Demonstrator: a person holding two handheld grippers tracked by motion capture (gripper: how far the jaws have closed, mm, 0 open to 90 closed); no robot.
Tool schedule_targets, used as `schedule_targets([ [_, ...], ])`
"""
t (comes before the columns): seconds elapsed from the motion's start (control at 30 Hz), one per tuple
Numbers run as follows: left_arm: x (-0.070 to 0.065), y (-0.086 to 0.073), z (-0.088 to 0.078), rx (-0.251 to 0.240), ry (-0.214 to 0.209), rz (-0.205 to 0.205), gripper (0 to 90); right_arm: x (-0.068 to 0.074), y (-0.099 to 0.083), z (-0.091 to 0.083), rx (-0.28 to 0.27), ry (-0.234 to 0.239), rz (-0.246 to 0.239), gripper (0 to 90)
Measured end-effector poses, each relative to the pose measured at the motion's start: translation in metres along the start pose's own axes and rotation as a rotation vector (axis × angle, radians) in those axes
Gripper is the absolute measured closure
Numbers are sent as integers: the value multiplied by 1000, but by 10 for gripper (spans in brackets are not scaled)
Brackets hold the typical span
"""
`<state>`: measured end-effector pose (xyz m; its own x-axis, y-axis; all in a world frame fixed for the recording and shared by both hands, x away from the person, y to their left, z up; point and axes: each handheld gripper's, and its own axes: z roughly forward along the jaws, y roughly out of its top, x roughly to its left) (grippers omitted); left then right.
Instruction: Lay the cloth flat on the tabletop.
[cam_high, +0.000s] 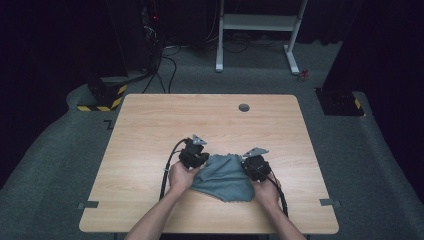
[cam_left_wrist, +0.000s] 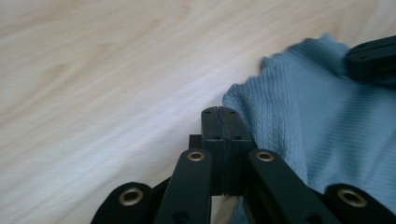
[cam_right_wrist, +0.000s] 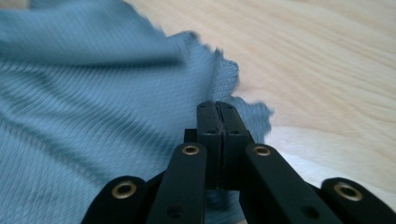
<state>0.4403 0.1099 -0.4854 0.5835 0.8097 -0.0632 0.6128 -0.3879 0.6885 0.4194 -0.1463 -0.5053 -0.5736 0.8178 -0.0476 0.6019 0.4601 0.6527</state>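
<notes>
A blue-grey textured cloth (cam_high: 225, 179) lies rumpled on the wooden table (cam_high: 200, 117), near its front edge. My left gripper (cam_high: 202, 160) sits at the cloth's upper left corner and my right gripper (cam_high: 249, 166) at its upper right corner. In the left gripper view the jaws (cam_left_wrist: 219, 112) are pressed together at the cloth's edge (cam_left_wrist: 317, 126), and the other gripper (cam_left_wrist: 373, 58) shows at the top right. In the right gripper view the jaws (cam_right_wrist: 216, 106) are shut with the cloth's zigzag hem (cam_right_wrist: 93, 93) on both sides of them.
A round grey grommet (cam_high: 244, 107) sits near the table's far edge. Grey tape marks lie at the front left (cam_high: 88, 204) and front right (cam_high: 330, 202). A white desk frame (cam_high: 257, 22) and black equipment with cables (cam_high: 150, 55) stand on the floor beyond.
</notes>
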Motion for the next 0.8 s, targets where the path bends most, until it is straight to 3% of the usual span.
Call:
schedule_targets([
  [0.13, 20, -1, -6, -27, 64, -36, 900, -10, 9, -4, -6, -15, 13, 899],
  [0.2, 27, 1, -5, -25, 95, -26, 900, -14, 15, -4, -4, -20, 24, 898],
  [0.3, 39, 6, -4, -34, 134, -24, 900, -15, 24, 4, 14, -28, 31, 896],
  [0.43, 54, 1, 1, -18, 158, -74, 896, -14, 35, 18, 21, -29, 36, 894],
  [0.47, 55, -1, 2, -17, 165, -83, 879, -14, 37, 21, 20, -22, 39, 891],
  [0.6, 53, -12, -1, -20, 159, -95, 611, -11, 39, 29, 32, -2, 51, 767],
  [0.8, 41, -34, -15, -10, 141, -80, 497, -30, 29, 11, -18, -19, 140, 780],
])
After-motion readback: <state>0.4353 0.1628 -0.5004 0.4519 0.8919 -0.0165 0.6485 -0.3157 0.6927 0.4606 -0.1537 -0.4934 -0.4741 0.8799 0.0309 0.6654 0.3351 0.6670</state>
